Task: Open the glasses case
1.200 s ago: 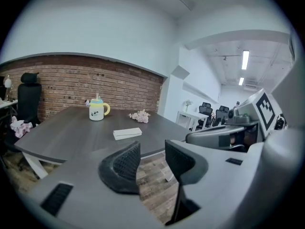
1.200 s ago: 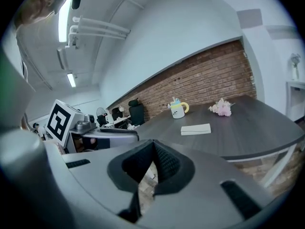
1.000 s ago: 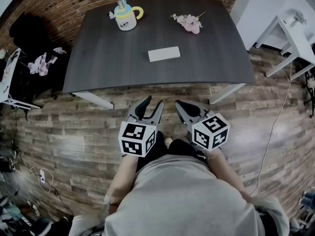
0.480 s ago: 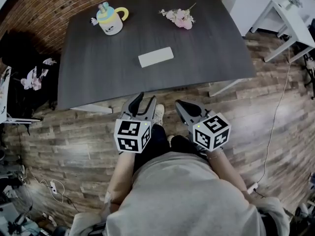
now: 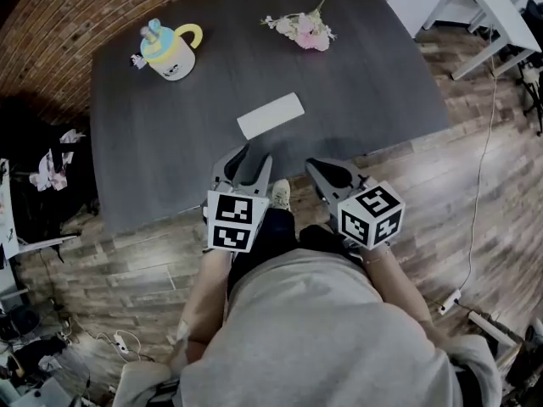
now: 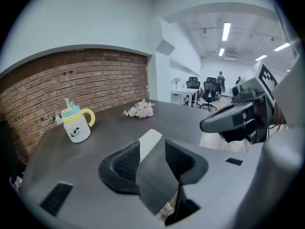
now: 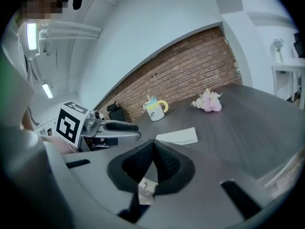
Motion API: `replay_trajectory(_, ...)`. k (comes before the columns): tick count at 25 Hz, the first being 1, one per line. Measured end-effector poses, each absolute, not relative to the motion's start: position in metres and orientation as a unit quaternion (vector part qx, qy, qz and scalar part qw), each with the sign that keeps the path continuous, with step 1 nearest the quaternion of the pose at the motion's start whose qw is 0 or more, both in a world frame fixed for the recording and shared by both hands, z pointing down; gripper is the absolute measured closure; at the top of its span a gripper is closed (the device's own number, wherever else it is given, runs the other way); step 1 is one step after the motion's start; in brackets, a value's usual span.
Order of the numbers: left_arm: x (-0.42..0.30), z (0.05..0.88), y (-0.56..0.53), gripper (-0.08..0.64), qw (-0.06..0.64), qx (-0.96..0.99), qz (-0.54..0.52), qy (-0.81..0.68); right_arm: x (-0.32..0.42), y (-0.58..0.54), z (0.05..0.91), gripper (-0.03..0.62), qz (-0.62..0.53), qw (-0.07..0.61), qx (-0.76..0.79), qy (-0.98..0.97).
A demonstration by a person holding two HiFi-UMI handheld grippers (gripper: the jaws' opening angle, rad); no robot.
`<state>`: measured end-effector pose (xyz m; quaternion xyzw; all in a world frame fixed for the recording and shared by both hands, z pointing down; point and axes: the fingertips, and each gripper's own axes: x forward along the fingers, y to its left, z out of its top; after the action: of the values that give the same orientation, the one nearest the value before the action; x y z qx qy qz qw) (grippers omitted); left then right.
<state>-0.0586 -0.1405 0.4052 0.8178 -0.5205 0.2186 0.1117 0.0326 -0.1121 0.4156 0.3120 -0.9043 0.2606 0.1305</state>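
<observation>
Dark worktop (image 5: 153, 142) has the white glasses case (image 5: 270, 115) lying closed in its middle. Left tool (image 5: 254, 156) is apart and empty, and right tool (image 5: 314, 165) is pinched together. Neither touches the case; I think both must reach it next.

The person's two forearms (image 5: 206, 288) reach forward side by side, the grey left gripper (image 5: 254, 156) with its black ribbed jaws apart and empty, the matching grey right gripper (image 5: 316, 166) pointing forward with jaws closed tip to tip.
</observation>
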Motion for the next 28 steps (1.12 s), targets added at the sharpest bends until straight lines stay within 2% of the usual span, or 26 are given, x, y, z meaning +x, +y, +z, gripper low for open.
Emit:
replay_trajectory(5,-0.078,0.421,-0.178,0.393,0.115,0.831,0.246,-0.485,0.024,-0.144,0.424,0.584,0.28,0.127,0.345,-0.887)
replay_trajectory(18,-0.084,0.485,-0.216,0.318,0.097,0.857,0.348,-0.369,0.012,-0.186,0.448,0.584,0.318,0.115,0.406,-0.849)
replay_trajectory(28,-0.08,0.507,-0.22,0.314,0.037,0.86,0.4,-0.315,0.006,-0.188,0.463,0.584,0.343,0.126,0.421,-0.83)
